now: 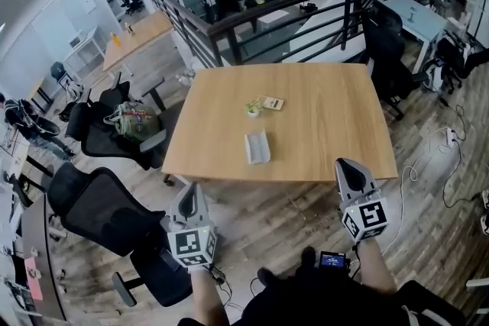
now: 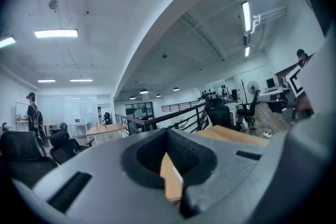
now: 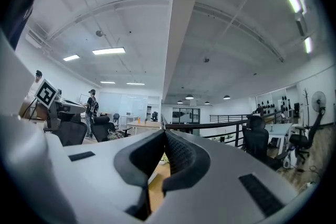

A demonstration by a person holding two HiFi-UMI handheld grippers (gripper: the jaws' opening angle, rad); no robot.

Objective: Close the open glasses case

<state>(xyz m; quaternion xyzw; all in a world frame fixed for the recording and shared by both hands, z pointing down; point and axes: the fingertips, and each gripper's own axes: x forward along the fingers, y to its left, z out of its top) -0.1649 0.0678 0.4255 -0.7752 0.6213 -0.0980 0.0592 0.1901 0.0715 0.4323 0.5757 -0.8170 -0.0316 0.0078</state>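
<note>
A grey glasses case (image 1: 257, 147) lies flat on the wooden table (image 1: 321, 111), near its front edge; from here I cannot make out how its lid stands. Both grippers hover level over the floor, short of that edge. My left gripper (image 1: 191, 191) is to the case's lower left, my right gripper (image 1: 348, 168) to its lower right. Neither touches anything. In the left gripper view the jaws of the left gripper (image 2: 168, 131) meet at the tips with nothing between them. The right gripper (image 3: 165, 134) is likewise shut and empty.
A small green object (image 1: 252, 109) and a flat card-like box (image 1: 271, 102) sit mid-table behind the case. Black office chairs (image 1: 103, 214) stand at the left, another (image 1: 386, 50) at the right. A dark railing (image 1: 290, 19) runs behind the table. Cables (image 1: 451, 137) lie on the floor.
</note>
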